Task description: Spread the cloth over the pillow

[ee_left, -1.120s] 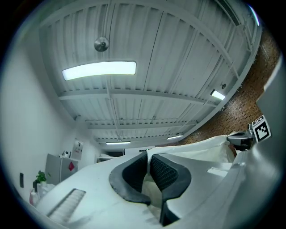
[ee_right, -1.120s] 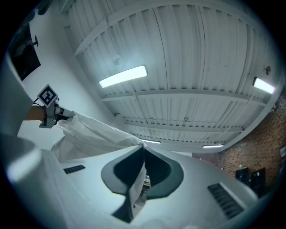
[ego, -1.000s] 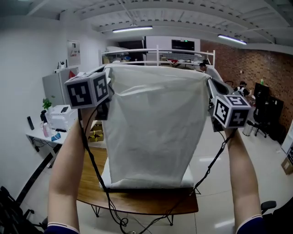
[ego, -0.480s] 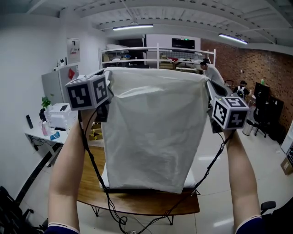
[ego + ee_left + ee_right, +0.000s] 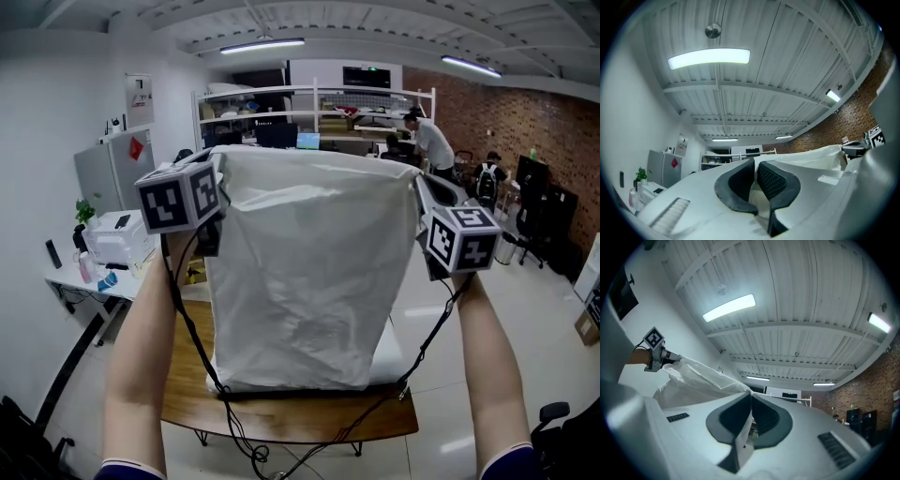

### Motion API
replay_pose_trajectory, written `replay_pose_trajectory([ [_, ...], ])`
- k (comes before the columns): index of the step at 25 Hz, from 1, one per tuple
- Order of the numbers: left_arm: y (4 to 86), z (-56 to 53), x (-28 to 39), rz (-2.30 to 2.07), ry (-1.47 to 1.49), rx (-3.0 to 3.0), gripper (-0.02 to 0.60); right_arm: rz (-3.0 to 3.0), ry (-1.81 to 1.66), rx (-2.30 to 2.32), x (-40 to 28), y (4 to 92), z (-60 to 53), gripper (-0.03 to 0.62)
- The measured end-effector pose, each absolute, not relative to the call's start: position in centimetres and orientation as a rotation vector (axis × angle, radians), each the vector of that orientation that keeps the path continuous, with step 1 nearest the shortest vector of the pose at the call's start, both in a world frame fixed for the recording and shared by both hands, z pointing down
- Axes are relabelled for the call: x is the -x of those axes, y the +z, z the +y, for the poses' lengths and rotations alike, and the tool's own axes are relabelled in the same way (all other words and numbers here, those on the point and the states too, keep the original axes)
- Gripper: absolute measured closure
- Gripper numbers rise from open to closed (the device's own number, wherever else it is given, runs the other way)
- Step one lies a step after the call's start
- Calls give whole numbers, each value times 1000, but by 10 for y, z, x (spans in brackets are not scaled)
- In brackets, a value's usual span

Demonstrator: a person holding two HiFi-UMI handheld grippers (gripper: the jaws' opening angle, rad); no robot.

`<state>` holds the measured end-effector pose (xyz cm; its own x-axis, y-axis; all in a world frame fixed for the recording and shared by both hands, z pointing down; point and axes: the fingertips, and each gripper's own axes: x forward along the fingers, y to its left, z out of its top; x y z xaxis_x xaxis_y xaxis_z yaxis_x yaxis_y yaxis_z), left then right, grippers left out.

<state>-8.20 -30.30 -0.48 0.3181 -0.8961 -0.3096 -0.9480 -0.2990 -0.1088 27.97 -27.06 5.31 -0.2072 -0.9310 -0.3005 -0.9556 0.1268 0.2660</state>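
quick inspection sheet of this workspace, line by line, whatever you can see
surface: wooden table on thin metal legs
job's things: white cloth held up by its top corners and hanging in front of the white pillow, which lies on the table; not yet spread
clutter: nothing seen on the part of the table that shows
grippers: left gripper shut on one cloth corner; right gripper shut on the other
cables: black cables hang from both grippers and loop past the table's front edge
surroundings: shelving, brick wall, a person standing, fridge, printer on a side desk
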Motion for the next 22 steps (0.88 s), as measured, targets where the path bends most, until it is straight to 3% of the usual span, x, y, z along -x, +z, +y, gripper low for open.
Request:
replay_pose_trajectory([
  [22, 286, -462, 108, 1835, -184, 2685, 568, 2522, 183, 2197, -260, 266, -393, 571],
])
